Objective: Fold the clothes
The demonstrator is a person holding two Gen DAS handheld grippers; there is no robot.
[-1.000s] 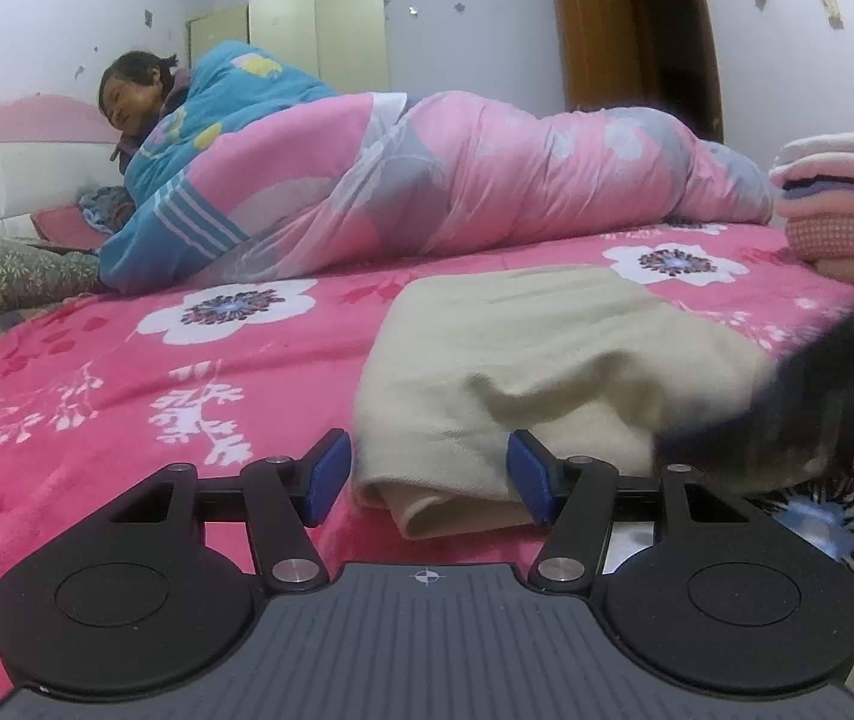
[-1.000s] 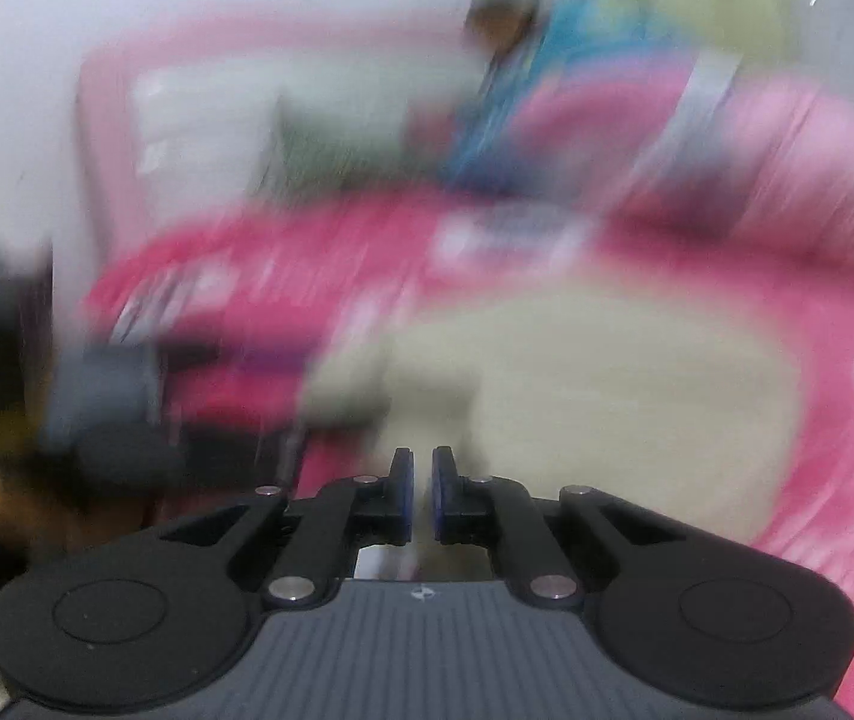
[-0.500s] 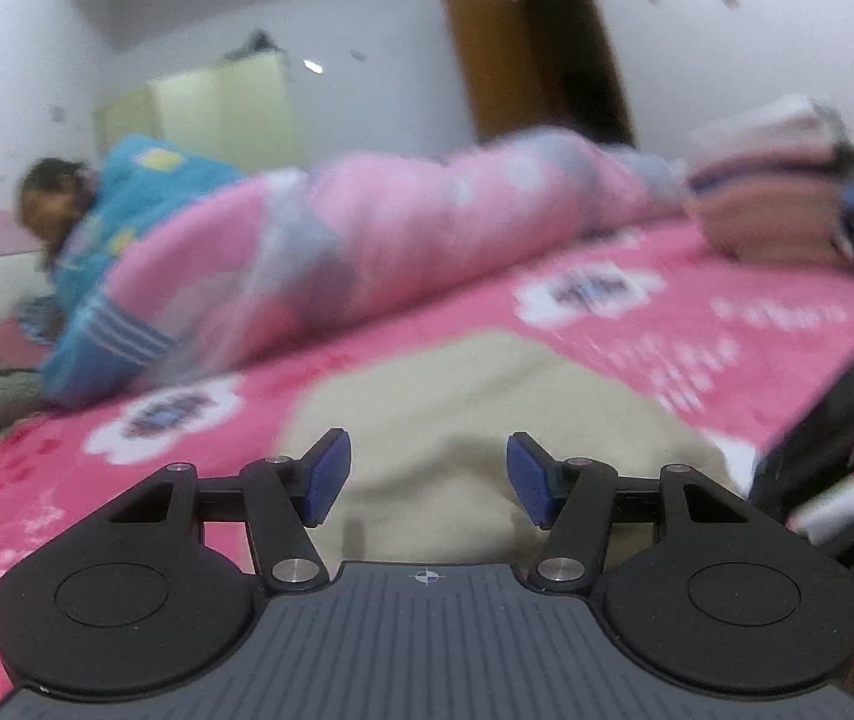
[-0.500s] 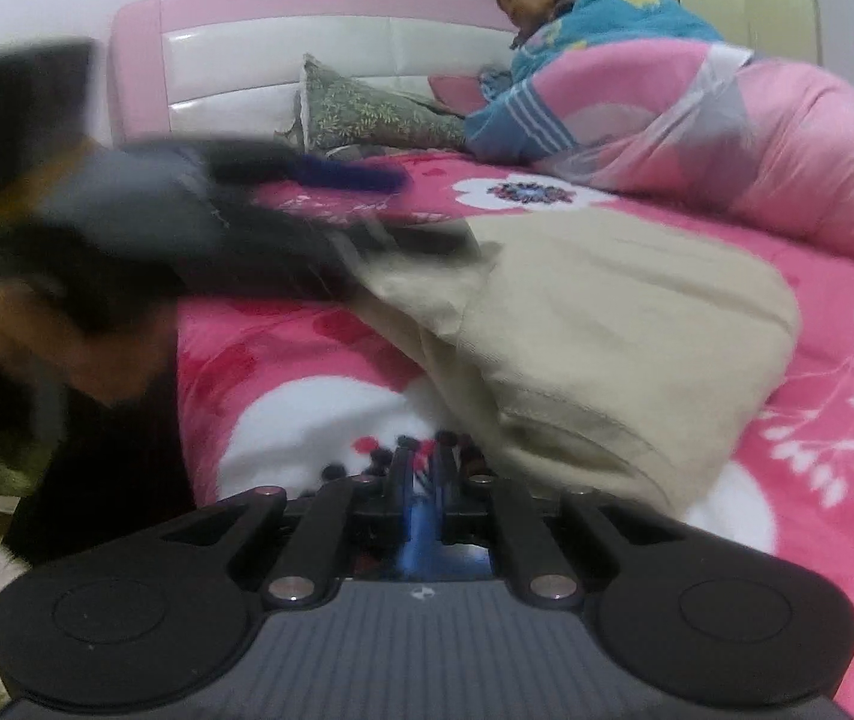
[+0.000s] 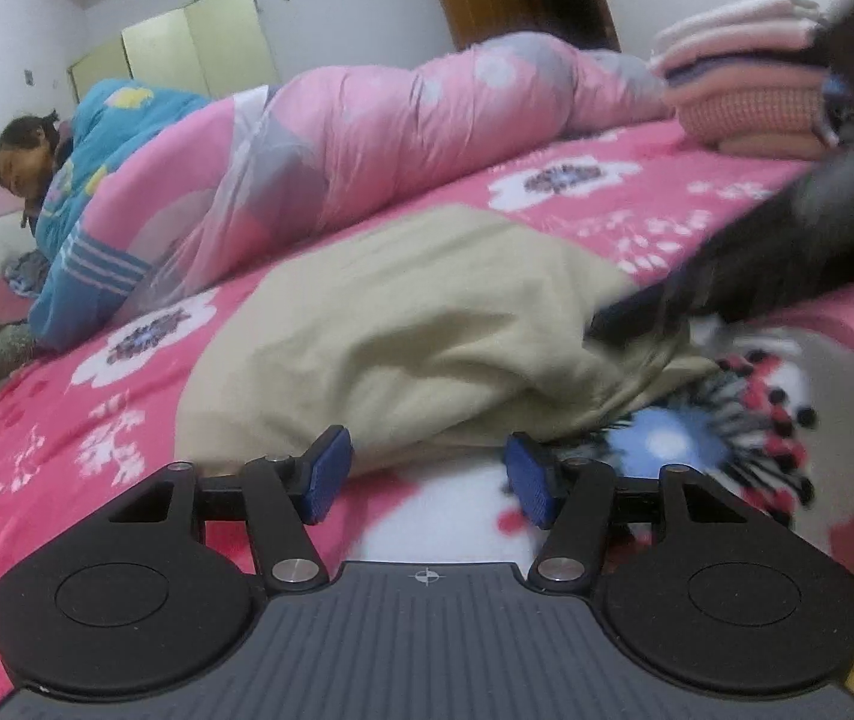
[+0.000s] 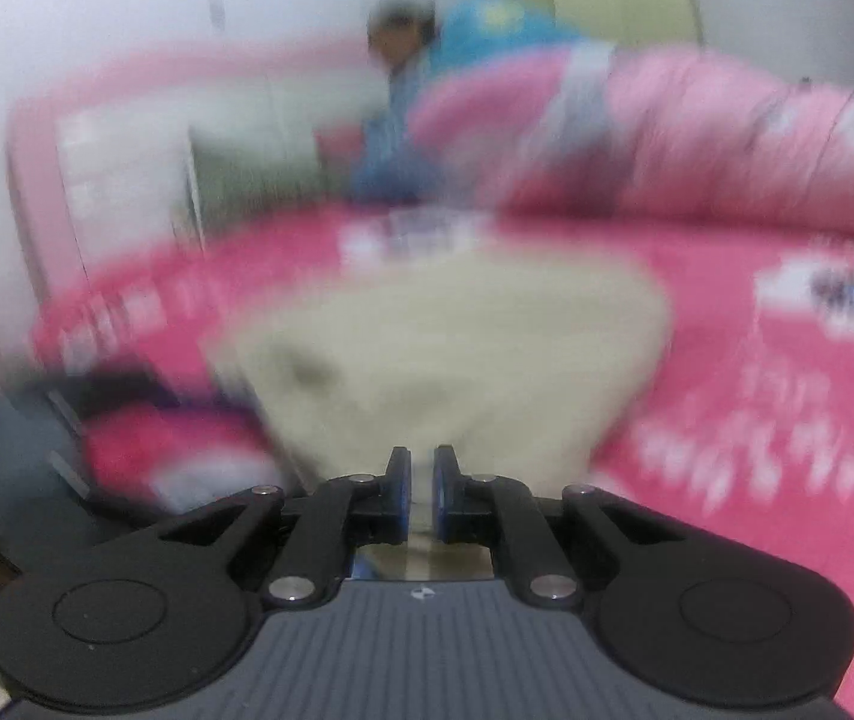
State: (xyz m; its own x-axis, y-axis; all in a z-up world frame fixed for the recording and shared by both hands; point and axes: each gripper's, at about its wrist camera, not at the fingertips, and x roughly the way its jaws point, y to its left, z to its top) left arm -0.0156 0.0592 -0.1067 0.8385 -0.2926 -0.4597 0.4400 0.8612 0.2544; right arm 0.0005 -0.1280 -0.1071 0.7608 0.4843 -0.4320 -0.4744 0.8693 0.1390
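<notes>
Beige garment [image 5: 427,324] lies on my pink floral bed [image 5: 637,204]; right gripper [image 6: 421,495] fingers are clamped on its near edge, left gripper [image 5: 427,474] fingers stand apart just beside it.

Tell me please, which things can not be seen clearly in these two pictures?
- Beige garment: its kind is unclear; folds hide its shape, and the right wrist view is motion-blurred.
- Right gripper: jaws nearly closed with beige cloth between them; blur hides how firmly.
- Folded stack: the other gripper, blurred, covers its right side in the left wrist view.
</notes>
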